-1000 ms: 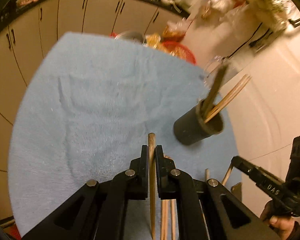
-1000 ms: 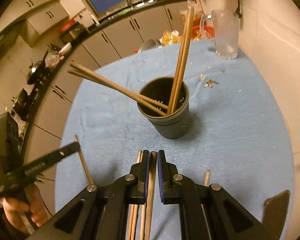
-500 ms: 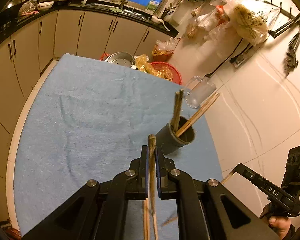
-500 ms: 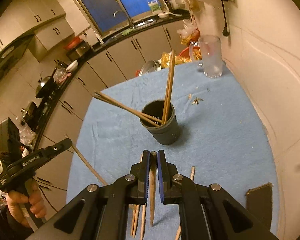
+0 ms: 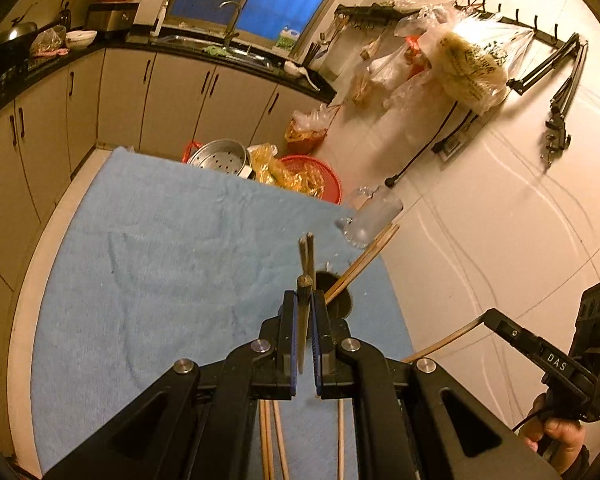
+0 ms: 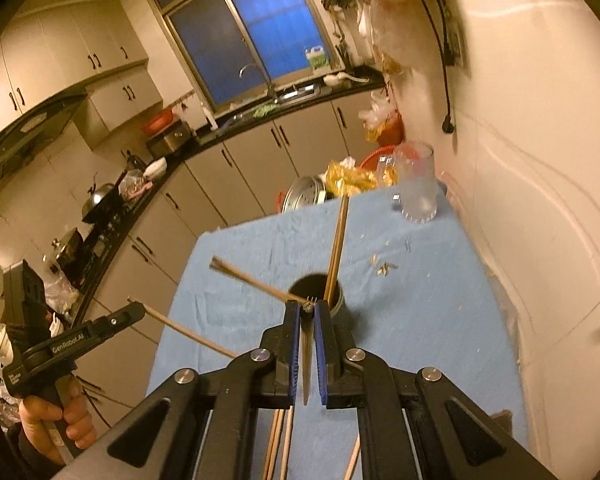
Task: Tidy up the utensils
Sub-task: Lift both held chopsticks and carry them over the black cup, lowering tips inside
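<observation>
Between the left gripper's (image 5: 305, 304) pads, a single chopstick (image 5: 303, 320), pinched tight; jaws nearly together, stick running back along the finger line, thick end poking just past the tips. Right gripper (image 6: 307, 312) likewise clamped on its own chopstick (image 6: 306, 354), jaws almost closed, blunt end flush with the fingertips, thin end hanging back beneath.

Ahead of and below both grippers: dark cup (image 6: 337, 298) upright on the blue cloth (image 5: 160, 260). From the right wrist view, one pair of chopsticks in the cup leans away toward the glass, another pair (image 6: 256, 282) leans out to the left. From the left wrist view the cup (image 5: 340, 300) sits just beyond the tips, partly hidden by the fingers, with sticks fanning up and to the right.

Under each gripper, behind the fingers: loose chopsticks (image 5: 270, 436) lying on the cloth, several side by side.

Far beyond the cup, near the wall: clear glass (image 6: 416, 188) standing on the cloth's far corner. Small scraps (image 6: 384, 268) on the cloth right of the cup.

Each gripper shows in the other's view off to the side, held by a hand (image 6: 56, 416) at the grip, its chopstick sticking out behind the jaws. Both are held clear above the cloth, angled downward.
</observation>
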Demonstrator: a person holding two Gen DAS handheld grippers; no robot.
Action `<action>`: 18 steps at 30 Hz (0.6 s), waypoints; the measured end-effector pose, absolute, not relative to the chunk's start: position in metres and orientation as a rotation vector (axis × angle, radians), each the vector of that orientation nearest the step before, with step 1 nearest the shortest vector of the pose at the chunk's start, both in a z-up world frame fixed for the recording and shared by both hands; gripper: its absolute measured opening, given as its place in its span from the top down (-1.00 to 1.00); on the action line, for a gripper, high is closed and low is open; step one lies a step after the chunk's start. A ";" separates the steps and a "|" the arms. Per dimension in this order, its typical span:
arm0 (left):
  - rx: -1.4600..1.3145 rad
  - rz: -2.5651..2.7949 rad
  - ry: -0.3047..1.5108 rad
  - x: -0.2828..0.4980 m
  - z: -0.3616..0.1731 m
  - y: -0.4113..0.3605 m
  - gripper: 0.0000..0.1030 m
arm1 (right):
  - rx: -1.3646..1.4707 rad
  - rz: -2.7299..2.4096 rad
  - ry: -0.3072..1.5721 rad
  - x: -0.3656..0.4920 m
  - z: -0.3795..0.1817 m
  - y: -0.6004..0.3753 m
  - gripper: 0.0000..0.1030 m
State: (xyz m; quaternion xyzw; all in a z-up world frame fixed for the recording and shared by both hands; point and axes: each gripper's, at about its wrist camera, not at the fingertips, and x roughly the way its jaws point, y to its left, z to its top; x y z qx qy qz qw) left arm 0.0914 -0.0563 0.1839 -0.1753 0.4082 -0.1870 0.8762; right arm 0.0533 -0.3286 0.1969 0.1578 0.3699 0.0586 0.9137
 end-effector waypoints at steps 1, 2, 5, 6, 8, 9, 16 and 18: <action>-0.367 -0.389 0.845 0.092 0.187 -0.057 0.88 | 0.326 0.120 0.751 0.054 0.201 -0.331 0.84; -0.367 -0.390 0.840 0.093 0.190 -0.057 0.88 | 0.325 0.117 0.736 0.054 0.207 -0.333 0.84; -0.372 -0.402 0.815 0.097 0.201 -0.060 0.88 | 0.327 0.114 0.699 0.054 0.221 -0.338 0.84; -0.369 -0.408 0.805 0.098 0.206 -0.061 0.88 | 0.327 0.114 0.689 0.054 0.225 -0.340 0.84; -0.362 -0.418 0.783 0.101 0.216 -0.065 0.88 | 0.322 0.112 0.661 0.054 0.236 -0.342 0.84; -0.357 -0.425 0.772 0.103 0.221 -0.067 0.88 | 0.316 0.110 0.648 0.055 0.242 -0.343 0.84; -0.306 -0.445 0.693 0.120 0.250 -0.087 0.88 | 0.277 0.106 0.584 0.068 0.266 -0.341 0.84; -0.286 -0.443 0.677 0.125 0.255 -0.093 0.88 | 0.267 0.104 0.575 0.073 0.269 -0.339 0.84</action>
